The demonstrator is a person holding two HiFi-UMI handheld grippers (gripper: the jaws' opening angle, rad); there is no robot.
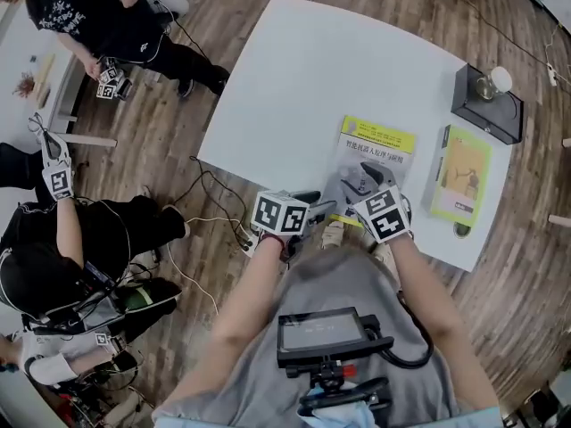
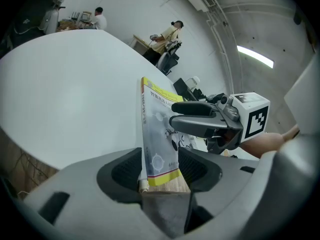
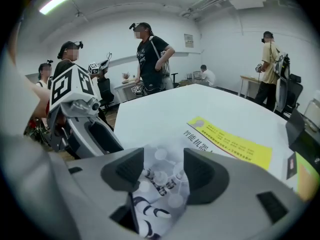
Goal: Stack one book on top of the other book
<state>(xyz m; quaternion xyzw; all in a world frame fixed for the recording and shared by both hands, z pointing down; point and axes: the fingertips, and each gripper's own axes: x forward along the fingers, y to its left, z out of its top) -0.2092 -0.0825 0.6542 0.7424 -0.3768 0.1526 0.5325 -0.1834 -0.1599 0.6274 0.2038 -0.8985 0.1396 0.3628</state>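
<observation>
A book with a yellow band and a grey picture (image 1: 378, 154) lies near the white table's (image 1: 303, 78) front edge. The second book, yellow-green (image 1: 461, 172), lies flat to its right. My left gripper (image 1: 323, 209) reaches in from the left at the first book's near corner. In the left gripper view, that book (image 2: 157, 129) shows edge-on between the jaws of the left gripper (image 2: 159, 171), which stand wider than its thickness, open. My right gripper (image 1: 375, 199) is over the book's near end. Its jaws (image 3: 159, 171) stand apart, open, with the cover (image 3: 225, 141) showing between them.
A black box with a round bulb (image 1: 486, 105) stands at the table's far right corner, beyond the yellow-green book. Cables (image 1: 214, 212) trail on the wooden floor at the left. Several people with grippers (image 1: 98, 25) stand or sit beside the table.
</observation>
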